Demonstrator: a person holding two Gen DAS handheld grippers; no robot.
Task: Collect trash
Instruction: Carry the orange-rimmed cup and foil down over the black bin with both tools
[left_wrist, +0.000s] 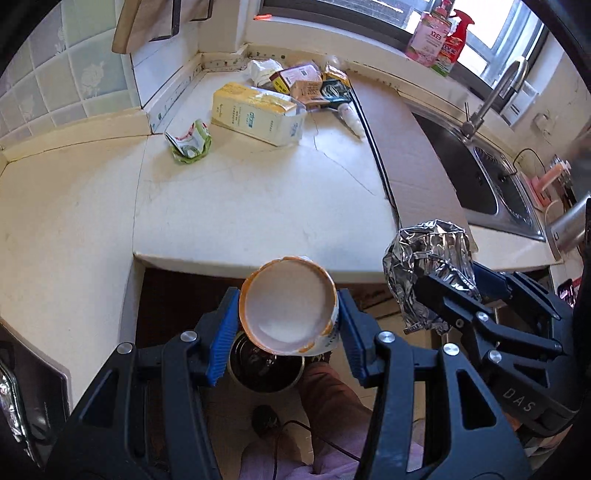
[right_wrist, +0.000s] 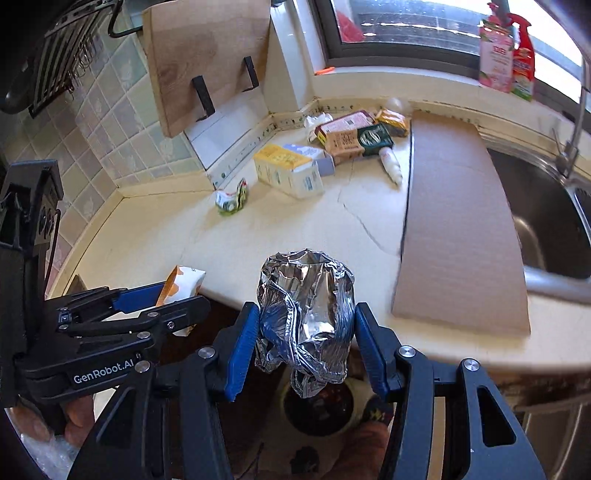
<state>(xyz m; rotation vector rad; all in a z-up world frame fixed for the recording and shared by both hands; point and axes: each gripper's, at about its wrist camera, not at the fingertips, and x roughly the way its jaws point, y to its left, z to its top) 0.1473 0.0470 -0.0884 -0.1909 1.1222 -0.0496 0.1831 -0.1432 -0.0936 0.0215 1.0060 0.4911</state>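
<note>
at the bottom centre of each wrist view, just past the counter's front edge, the left gripper (left_wrist: 288, 314) clamps a paper cup (left_wrist: 290, 308) between its blue pads while the right gripper (right_wrist: 303, 339) squeezes a crumpled foil ball (right_wrist: 306, 317), and both hang over a dark round bin (left_wrist: 266, 373) on the floor below. to drop cleanly, each piece should sit squarely over the bin's mouth before the jaws part, one after the other so the grippers don't collide. farther back, toward the upper middle, a green wrapper (left_wrist: 190, 142), a yellow carton (left_wrist: 258, 112) and a heap of packets (left_wrist: 306, 83) still lie on the countertop (left_wrist: 240, 206).
</note>
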